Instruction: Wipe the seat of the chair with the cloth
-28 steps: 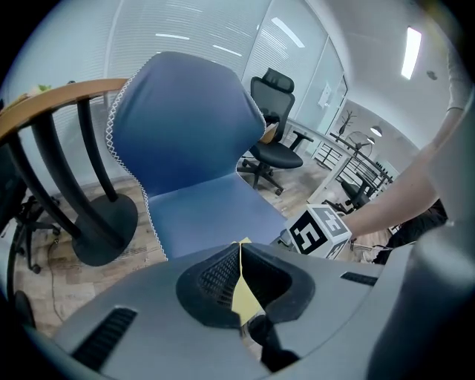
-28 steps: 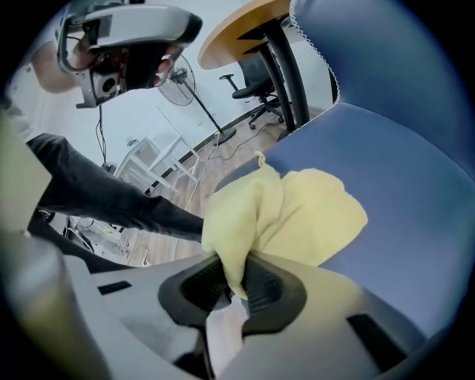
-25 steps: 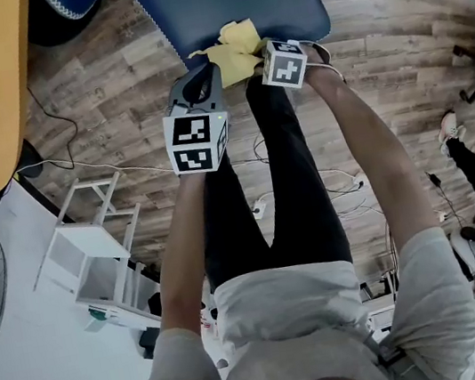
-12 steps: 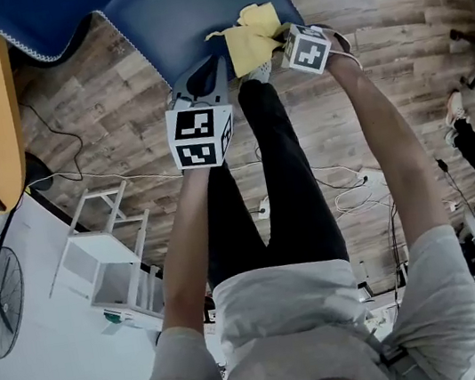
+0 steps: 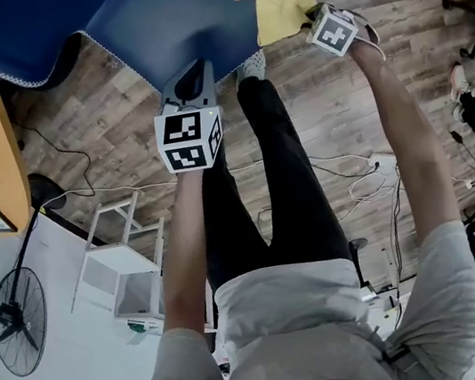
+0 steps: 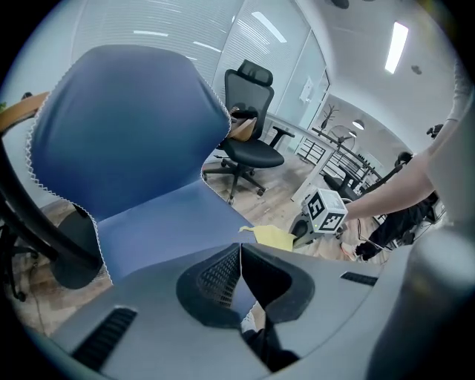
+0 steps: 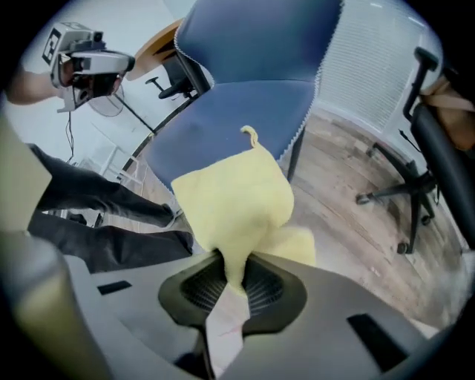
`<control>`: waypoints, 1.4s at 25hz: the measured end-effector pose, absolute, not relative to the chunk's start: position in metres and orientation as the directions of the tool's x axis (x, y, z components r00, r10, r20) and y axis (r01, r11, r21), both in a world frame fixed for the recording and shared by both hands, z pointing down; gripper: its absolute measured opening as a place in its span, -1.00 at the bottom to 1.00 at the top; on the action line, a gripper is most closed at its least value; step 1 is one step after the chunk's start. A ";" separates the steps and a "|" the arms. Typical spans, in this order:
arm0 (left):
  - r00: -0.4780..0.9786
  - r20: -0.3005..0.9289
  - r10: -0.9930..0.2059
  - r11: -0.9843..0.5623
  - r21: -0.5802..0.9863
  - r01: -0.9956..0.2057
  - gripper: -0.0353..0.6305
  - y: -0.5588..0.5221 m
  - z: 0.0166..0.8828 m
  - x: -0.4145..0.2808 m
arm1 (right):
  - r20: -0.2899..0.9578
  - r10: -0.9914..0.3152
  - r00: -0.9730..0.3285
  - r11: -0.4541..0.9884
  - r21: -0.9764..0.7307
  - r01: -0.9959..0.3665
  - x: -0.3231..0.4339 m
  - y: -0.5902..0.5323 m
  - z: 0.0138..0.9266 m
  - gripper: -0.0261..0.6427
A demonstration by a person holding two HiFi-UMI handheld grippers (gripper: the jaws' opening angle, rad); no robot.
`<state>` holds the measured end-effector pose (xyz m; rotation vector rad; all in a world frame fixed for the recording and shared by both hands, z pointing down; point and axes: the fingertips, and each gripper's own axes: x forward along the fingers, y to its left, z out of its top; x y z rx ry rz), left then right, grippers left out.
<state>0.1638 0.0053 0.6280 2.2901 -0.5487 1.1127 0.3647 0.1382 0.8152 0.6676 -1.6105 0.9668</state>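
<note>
Cloth, pale yellow, creased (between 2 jaws of right gripper)

top: light grey short-sleeve tee | legs: slim black trousers | feet: pale sneaker | left gripper, right gripper: grey shells, black-and-white marker cube each

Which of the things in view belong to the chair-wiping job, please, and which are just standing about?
For the job: yellow cloth, blue chair seat, right hand-held gripper.
Standing about: floor fan, white shelf unit, black office chair.
</note>
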 end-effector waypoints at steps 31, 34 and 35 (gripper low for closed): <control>0.704 0.672 -0.230 -0.815 0.263 -0.517 -0.81 -0.024 0.407 -0.024 | 0.526 -0.849 -0.057 -0.352 -0.642 -0.682 0.129 0.095 0.421 -0.73; 0.712 0.657 -0.246 -0.801 0.277 -0.532 -0.81 -0.020 0.393 -0.034 | 0.516 -0.854 -0.065 -0.316 -0.614 -0.724 0.105 0.091 0.401 -0.73; 0.716 0.651 -0.250 -0.797 0.282 -0.535 -0.81 -0.019 0.389 -0.037 | 0.511 -0.856 -0.075 -0.299 -0.609 -0.734 0.097 0.089 0.396 -0.73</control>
